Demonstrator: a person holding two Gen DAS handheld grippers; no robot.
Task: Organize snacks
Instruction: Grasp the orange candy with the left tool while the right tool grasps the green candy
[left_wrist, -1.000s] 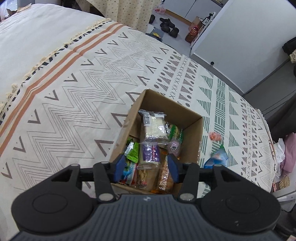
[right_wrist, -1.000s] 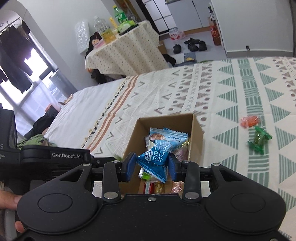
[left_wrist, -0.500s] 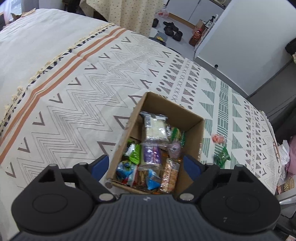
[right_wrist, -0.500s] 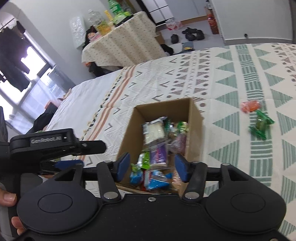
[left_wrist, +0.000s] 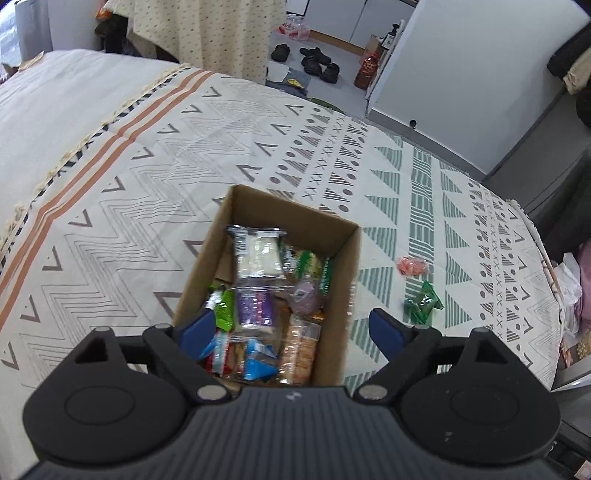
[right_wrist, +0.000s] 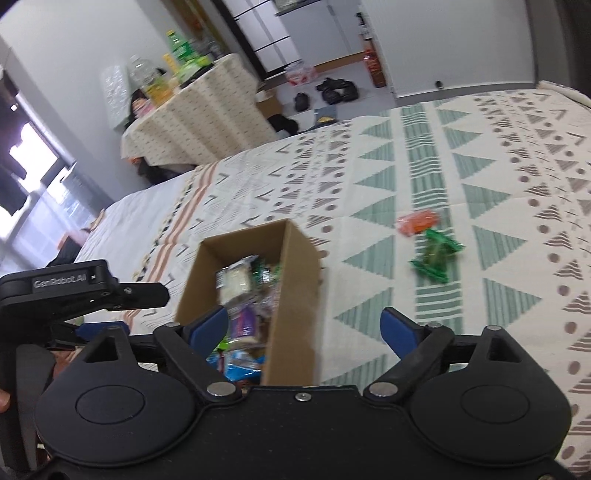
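Observation:
An open cardboard box (left_wrist: 345, 295) stands on the patterned bedspread and holds several wrapped snacks, among them a white rice-cake pack (left_wrist: 258, 253) and a blue packet (left_wrist: 260, 363). The box shows in the right wrist view too (right_wrist: 295, 295). My left gripper (left_wrist: 291, 330) is open and empty above the box's near end. My right gripper (right_wrist: 304, 326) is open and empty over the box's right wall. An orange snack (right_wrist: 417, 222) and a green snack (right_wrist: 436, 254) lie loose on the bed to the right of the box; both also show in the left wrist view (left_wrist: 412, 266) (left_wrist: 424, 301).
The bedspread (left_wrist: 110, 206) spreads wide to the left and far side of the box. The bed's right edge (left_wrist: 546, 280) drops off near clutter. A draped table (right_wrist: 199, 118) with bottles and shoes on the floor (left_wrist: 314, 62) lie beyond the bed. The other gripper's body (right_wrist: 70, 291) is at left.
My right gripper has opened and let the blue packet fall into the box, then swung right. My left gripper has opened wide and lifted back a little.

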